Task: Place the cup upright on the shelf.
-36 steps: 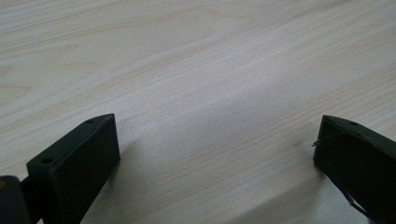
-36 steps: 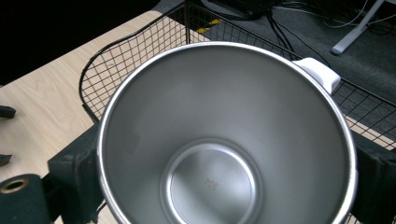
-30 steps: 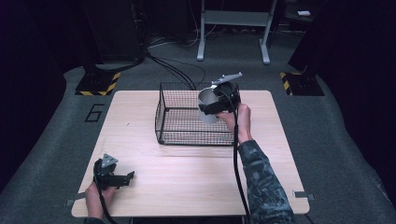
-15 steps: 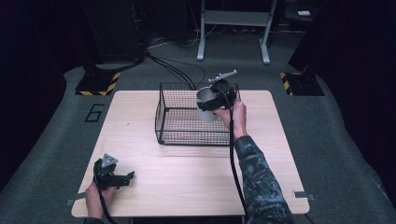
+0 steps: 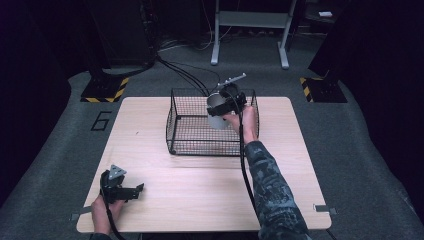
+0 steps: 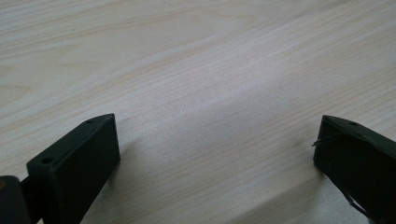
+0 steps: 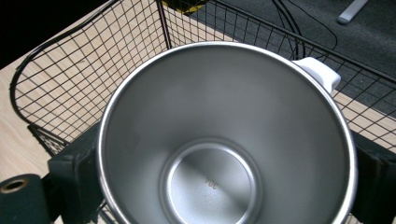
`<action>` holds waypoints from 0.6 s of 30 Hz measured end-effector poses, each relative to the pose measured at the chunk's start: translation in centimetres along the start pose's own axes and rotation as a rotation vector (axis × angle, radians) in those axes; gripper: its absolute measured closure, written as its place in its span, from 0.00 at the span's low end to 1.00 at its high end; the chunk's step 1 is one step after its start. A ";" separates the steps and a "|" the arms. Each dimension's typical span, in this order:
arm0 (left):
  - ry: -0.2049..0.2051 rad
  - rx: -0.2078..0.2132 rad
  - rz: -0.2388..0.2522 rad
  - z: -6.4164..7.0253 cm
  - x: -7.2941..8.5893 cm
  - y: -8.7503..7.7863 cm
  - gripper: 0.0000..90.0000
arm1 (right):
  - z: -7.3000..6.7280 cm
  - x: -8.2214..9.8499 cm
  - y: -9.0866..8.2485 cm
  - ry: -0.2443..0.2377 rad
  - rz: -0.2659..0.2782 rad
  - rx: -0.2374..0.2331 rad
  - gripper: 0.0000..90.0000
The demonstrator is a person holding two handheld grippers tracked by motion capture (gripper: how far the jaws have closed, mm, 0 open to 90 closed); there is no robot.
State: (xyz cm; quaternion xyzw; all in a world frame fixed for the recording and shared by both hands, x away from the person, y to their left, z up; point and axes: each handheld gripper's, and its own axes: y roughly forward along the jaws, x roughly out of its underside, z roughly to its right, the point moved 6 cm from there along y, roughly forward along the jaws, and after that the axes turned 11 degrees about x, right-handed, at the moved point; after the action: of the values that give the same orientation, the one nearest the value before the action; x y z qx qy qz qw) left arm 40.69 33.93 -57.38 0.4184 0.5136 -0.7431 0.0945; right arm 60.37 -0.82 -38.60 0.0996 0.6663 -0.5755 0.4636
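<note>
The right gripper (image 5: 223,107) clamps a steel cup (image 5: 217,110) by its sides, held above the wire basket (image 5: 192,131) near its far right part. The cup stands about upright, its long axis near vertical and its open mouth up; in the right gripper view the mouth faces the camera, the shiny bottom is plain, and a white handle (image 7: 319,73) juts toward the basket's far wall. Since a second ago the cup has shifted a little leftward over the basket. The left gripper (image 5: 131,190) rests on the surface (image 5: 200,195) at the near left corner, jaws wide apart and gripping nothing, unmoved
</note>
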 end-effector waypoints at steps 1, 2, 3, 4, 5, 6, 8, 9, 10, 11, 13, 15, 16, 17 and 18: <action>0.000 0.000 0.000 0.0 0.0 0.0 0.00 | 0.0 0.0 0.3 0.004 0.000 -0.003 0.07; 0.000 0.000 0.001 0.0 0.0 0.0 0.00 | -0.1 0.0 0.5 0.006 -0.007 -0.006 0.07; 0.002 0.000 0.001 0.0 0.0 0.0 0.00 | -0.1 0.1 0.8 0.007 -0.015 -0.003 0.07; -0.014 -0.002 0.016 0.1 -0.1 0.1 0.00 | -0.1 0.1 1.0 0.006 -0.019 -0.004 0.07; -0.011 -0.002 0.012 0.1 0.0 0.1 0.00 | -0.2 0.2 1.3 0.008 -0.023 -0.004 0.07; -0.009 -0.002 0.014 0.0 -0.1 0.1 0.00 | -0.2 0.2 1.6 0.009 -0.031 -0.002 0.07; -0.010 -0.002 0.013 0.1 -0.1 0.1 0.00 | -0.3 0.4 2.3 0.019 -0.044 -0.011 0.07; -0.009 -0.002 0.014 0.0 -0.1 0.1 0.00 | -0.3 0.5 2.5 0.018 -0.050 -0.009 0.07; -0.010 -0.002 0.013 0.1 -0.1 0.1 0.00 | -0.3 0.5 2.5 0.018 -0.050 -0.009 0.07; -0.009 -0.002 0.014 0.0 -0.1 0.1 0.00 | -0.3 0.5 2.8 0.019 -0.053 -0.007 0.07; -0.009 -0.002 0.014 0.0 -0.1 0.1 0.00 | -0.4 0.7 3.2 0.019 -0.063 -0.009 0.07; -0.010 -0.002 0.013 0.1 -0.1 0.1 0.00 | -0.4 0.8 3.6 0.008 -0.069 -0.009 0.07; -0.009 -0.002 0.014 0.0 -0.1 0.1 0.00 | -0.4 0.8 3.8 0.011 -0.074 -0.010 0.07; -0.009 -0.002 0.014 0.0 -0.1 0.1 0.00 | -0.5 0.8 3.9 0.022 -0.077 -0.009 0.07; -0.008 -0.003 0.015 0.0 -0.1 0.1 0.00 | -0.5 0.9 4.1 0.015 -0.078 -0.016 0.07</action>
State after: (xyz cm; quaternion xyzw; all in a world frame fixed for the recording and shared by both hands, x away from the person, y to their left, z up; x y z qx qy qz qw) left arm 40.77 33.83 -57.40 0.4191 0.5111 -0.7434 0.1026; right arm 62.34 0.51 -42.04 0.0742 0.6778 -0.5870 0.4365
